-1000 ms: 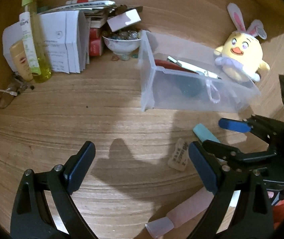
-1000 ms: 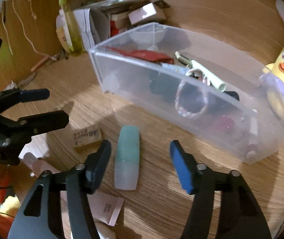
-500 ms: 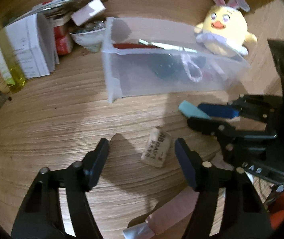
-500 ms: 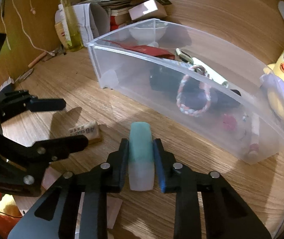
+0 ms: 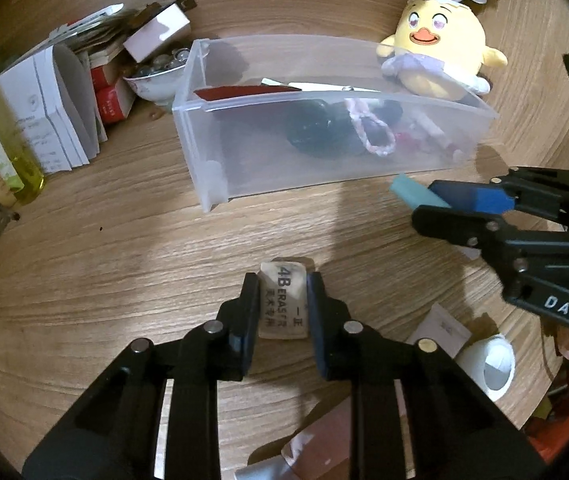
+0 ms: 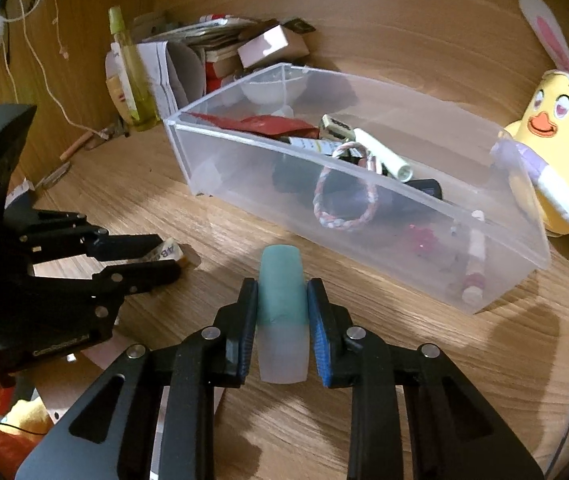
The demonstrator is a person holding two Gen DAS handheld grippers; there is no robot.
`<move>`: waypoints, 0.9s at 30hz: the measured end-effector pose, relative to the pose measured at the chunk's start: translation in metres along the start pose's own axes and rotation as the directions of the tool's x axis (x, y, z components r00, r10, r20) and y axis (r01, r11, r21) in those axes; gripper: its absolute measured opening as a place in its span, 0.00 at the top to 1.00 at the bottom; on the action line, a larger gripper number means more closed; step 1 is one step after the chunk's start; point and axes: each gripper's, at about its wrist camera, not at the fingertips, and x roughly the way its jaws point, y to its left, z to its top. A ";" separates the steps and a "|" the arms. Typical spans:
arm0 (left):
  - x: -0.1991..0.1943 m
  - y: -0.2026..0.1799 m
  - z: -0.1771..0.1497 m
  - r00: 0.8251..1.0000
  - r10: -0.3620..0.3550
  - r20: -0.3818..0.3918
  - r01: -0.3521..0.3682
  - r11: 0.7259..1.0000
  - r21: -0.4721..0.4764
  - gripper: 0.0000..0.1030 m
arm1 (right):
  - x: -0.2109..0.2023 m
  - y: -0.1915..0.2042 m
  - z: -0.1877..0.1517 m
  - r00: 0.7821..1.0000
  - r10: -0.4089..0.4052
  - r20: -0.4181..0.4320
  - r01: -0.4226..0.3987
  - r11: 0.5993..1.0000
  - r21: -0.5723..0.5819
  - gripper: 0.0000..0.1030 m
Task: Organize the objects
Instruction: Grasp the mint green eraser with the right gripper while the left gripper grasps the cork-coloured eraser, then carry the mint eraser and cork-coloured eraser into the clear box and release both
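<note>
In the left wrist view, the left claw [image 5: 283, 308] sits low in the middle of the frame, and it is squeezed shut on a small eraser [image 5: 283, 305] with "4B" printed on it. The eraser's long side points straight ahead, away from the claw, toward the clear box [image 5: 324, 168] in the upper middle. Far right in this frame, the right claw [image 5: 424, 200] pinches a teal tube [image 5: 408, 191] just beside the box's front wall. In the right wrist view, the right claw [image 6: 282, 312] is at the bottom middle, closed tight on the teal tube [image 6: 282, 292]. The tube's long side also points forward, at the box [image 6: 504, 280], which fills the upper middle and right and already holds a braided ring [image 6: 344, 200] and other little things. The left claw [image 6: 166, 258] is at the left edge with the eraser [image 6: 168, 254] — farther from the box than the tube is. So the right claw is nearer, and its trip is likely a short lift up and over the front wall. The yellow chick toy [image 6: 556, 160] sits behind the box on the table [image 6: 404, 380].
</note>
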 end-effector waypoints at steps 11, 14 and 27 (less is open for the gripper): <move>-0.025 0.003 0.008 0.998 -0.004 0.061 0.008 0.998 -0.067 0.77 | -0.030 -0.012 -0.003 0.997 0.007 0.079 -0.009 0.999 0.036 0.78; -0.037 0.002 0.013 0.995 -0.016 0.100 0.024 0.997 -0.074 0.78 | -0.037 -0.015 0.000 0.995 -0.005 0.098 0.000 0.999 0.042 0.78; -0.067 -0.005 0.040 0.979 -0.049 0.200 0.065 0.995 -0.073 0.78 | -0.067 -0.038 0.015 0.981 -0.065 0.185 0.046 0.993 0.107 0.78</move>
